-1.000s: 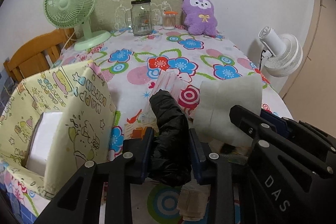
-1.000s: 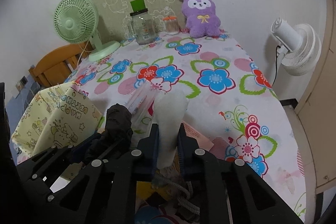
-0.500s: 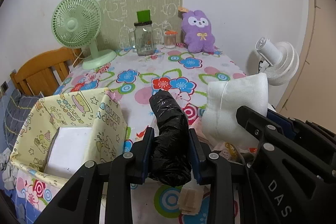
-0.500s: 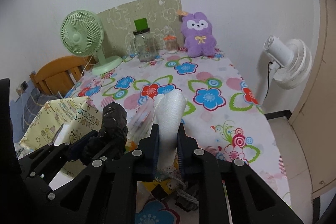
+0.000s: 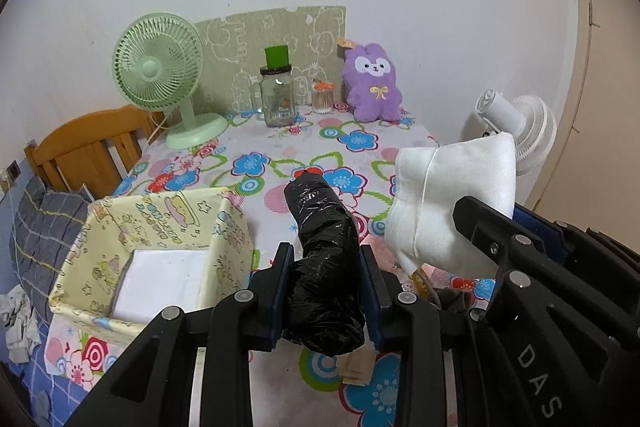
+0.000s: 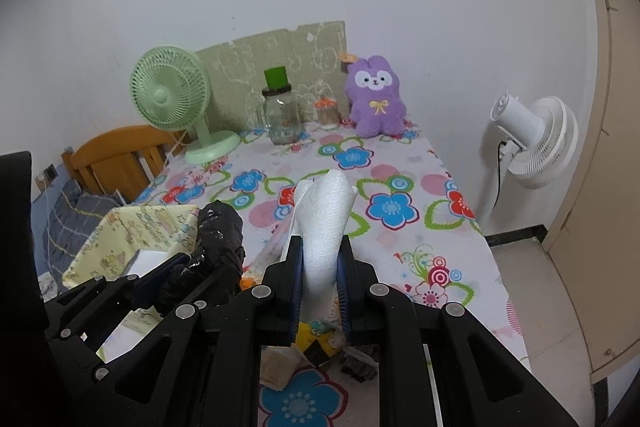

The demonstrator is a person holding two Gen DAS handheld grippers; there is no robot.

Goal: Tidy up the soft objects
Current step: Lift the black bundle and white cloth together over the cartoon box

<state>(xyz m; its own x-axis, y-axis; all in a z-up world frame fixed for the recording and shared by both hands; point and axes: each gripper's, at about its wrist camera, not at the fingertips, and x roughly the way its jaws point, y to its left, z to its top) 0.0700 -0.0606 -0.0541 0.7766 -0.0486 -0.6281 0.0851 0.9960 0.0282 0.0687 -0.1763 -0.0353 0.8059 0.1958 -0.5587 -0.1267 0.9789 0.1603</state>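
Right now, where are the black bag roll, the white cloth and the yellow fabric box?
black bag roll [image 5: 324, 223], left wrist view, its middle above the fingers.
white cloth [image 6: 325, 227], right wrist view, its upright middle.
yellow fabric box [image 5: 230, 247], left wrist view, right wall.

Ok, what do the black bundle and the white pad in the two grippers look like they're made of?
The black bundle looks like thin plastic film, perhaps a rolled bag: glossy, with crinkled highlights. The white pad looks like soft nonwoven or quilted cloth: matte, with a dimpled texture and a stitched seam in the left wrist view. Neither is certain.
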